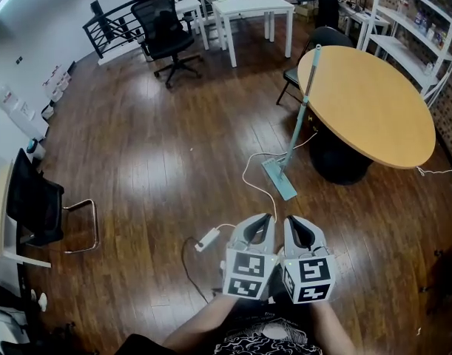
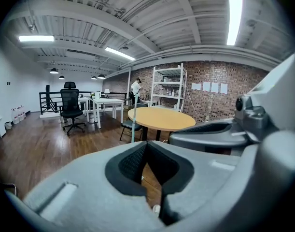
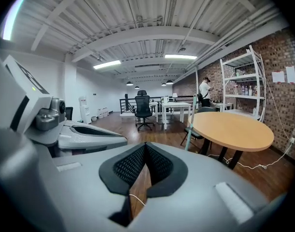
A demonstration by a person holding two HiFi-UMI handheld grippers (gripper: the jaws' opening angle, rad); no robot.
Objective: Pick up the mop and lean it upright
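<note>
Between the pads of the left gripper (image 2: 146, 146) nothing is held: its jaws are pressed together, with only floor showing through the slit beneath them. The right gripper (image 3: 145, 147) is likewise closed on nothing. Ahead of both and well apart from them, the mop (image 1: 299, 117) stands tilted, its flat head on the wooden floor (image 1: 152, 146) and the top of its handle apparently resting against the rim of the round table (image 1: 381, 117), so the lean looks already made. The danger is that it will not hold. The rim is curved and the boards look smooth, so the handle could roll along the edge or the head could skid out, and the mop would drop flat. A white cable (image 1: 249, 174) runs just beside the mop head, and a snag on it could tug the head loose. With the jaws shut and this far off, neither gripper could catch a fall. Seen from the head view, the two grippers sit side by side, close together and low before the body, pointing forward and somewhat down toward the mop, the forearms converging behind them.
</note>
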